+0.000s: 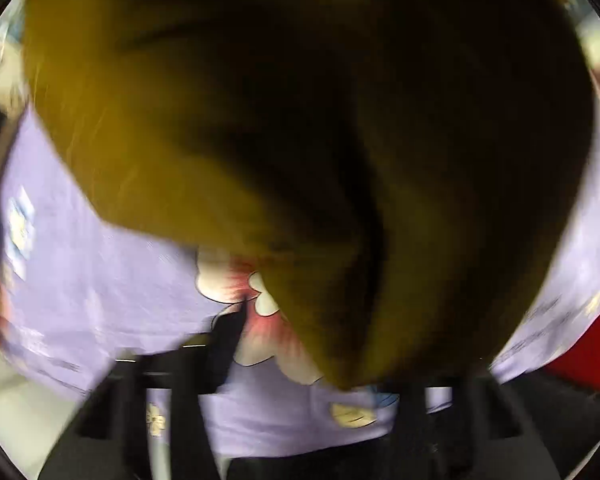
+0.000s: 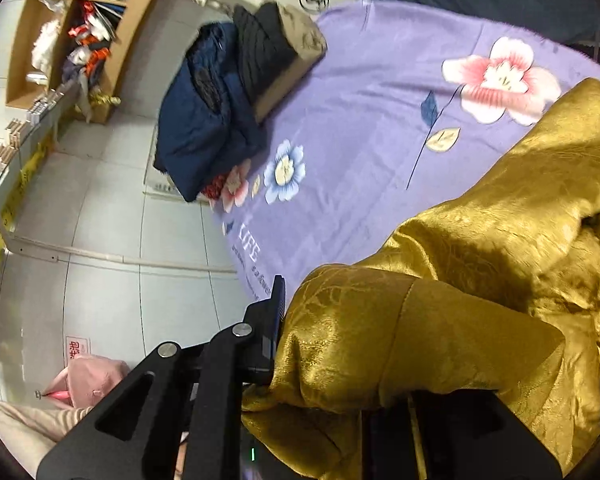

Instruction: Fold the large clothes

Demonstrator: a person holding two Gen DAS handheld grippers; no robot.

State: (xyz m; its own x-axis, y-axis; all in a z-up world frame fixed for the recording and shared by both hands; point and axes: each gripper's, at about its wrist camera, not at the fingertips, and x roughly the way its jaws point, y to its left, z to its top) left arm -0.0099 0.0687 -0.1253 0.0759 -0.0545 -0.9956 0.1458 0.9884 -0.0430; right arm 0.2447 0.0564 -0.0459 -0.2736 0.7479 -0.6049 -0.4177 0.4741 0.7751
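A large golden-yellow satin garment (image 2: 480, 264) lies bunched on a purple flowered bedsheet (image 2: 360, 92). My right gripper (image 2: 340, 360) is shut on a cuffed sleeve end of the garment; its left finger (image 2: 274, 320) shows, the right one is hidden under cloth. In the left wrist view the same garment (image 1: 280, 120) hangs blurred right in front of the camera and fills most of the frame. My left gripper (image 1: 320, 360) holds the garment's lower end between its fingers; the left finger (image 1: 228, 328) shows dark over the sheet (image 1: 100, 280), the right one is covered by cloth.
A pile of dark blue, black and tan folded clothes (image 2: 236, 92) sits at the sheet's far left edge. Beyond the bed are a grey tiled floor (image 2: 100, 220), a wooden shelf with clutter (image 2: 72, 32) and a pink garment (image 2: 88, 376) low at left.
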